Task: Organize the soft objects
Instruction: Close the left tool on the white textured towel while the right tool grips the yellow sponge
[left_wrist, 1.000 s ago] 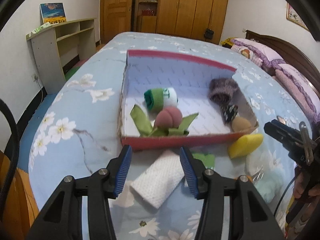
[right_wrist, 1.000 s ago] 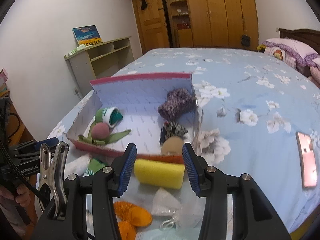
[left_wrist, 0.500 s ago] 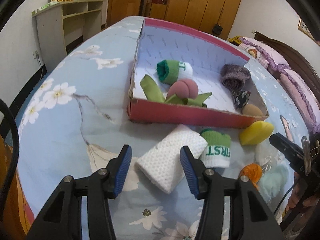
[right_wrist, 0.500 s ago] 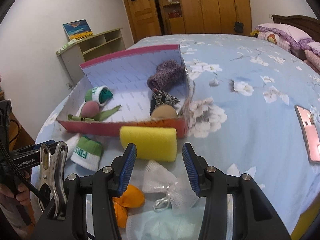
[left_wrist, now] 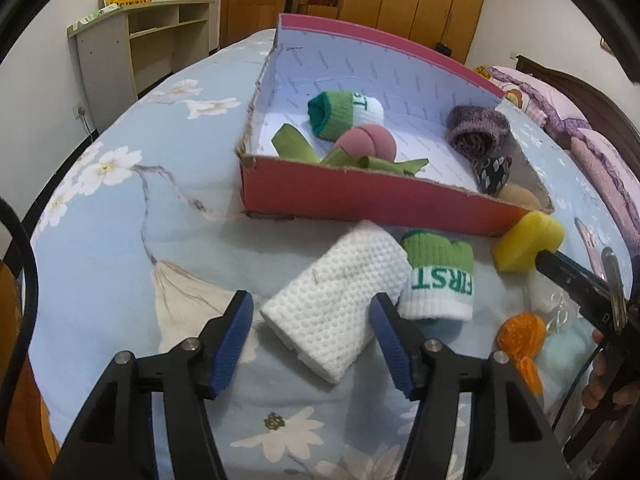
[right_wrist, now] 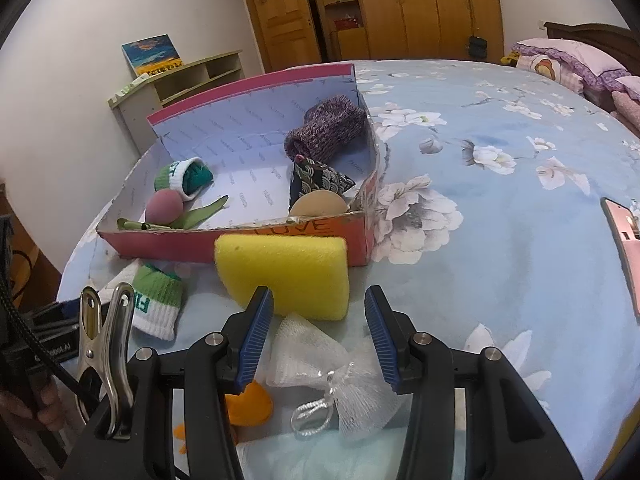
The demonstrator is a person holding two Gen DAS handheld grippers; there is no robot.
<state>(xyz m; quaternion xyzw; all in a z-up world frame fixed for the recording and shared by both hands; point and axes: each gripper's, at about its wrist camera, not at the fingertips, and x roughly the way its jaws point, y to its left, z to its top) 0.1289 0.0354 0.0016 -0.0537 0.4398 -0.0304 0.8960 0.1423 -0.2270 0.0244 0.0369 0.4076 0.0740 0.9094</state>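
- On a flowered blue bedspread (left_wrist: 120, 240), the left gripper (left_wrist: 310, 336) has dropped closer to a folded white cloth (left_wrist: 336, 300) than it was a second ago; its jaws are opening, and the near end of the cloth lies between the blue pads (left_wrist: 234, 340) with daylight on both sides. Nothing is held.
- Just right of the cloth, touching it, lies a green-and-white sock (left_wrist: 438, 284); its twin (left_wrist: 344, 110) already sits in the red box (left_wrist: 360, 196) beyond, with a pink ball (left_wrist: 366, 142), a purple knit roll (left_wrist: 476, 132) and a dark patterned pouch (left_wrist: 492, 170).
- The box, small in the frame a second ago, now fills the upper view, a sign that both hands have come down together toward the loose items in front of it.
- At right, the right gripper (right_wrist: 318, 336) has sunk toward a yellow sponge (right_wrist: 286, 276) leaning on the box wall; its jaws stand about half open, unchanged, and grip nothing, with the sponge's near edge and a white mesh bag (right_wrist: 320, 364) between them.
- An orange item (right_wrist: 250, 404) lies beside the bag, and a pink phone (right_wrist: 626, 248) farther right.
- The wider left jaws suggest a grab of the cloth is next; four or five soft things remain outside the box.
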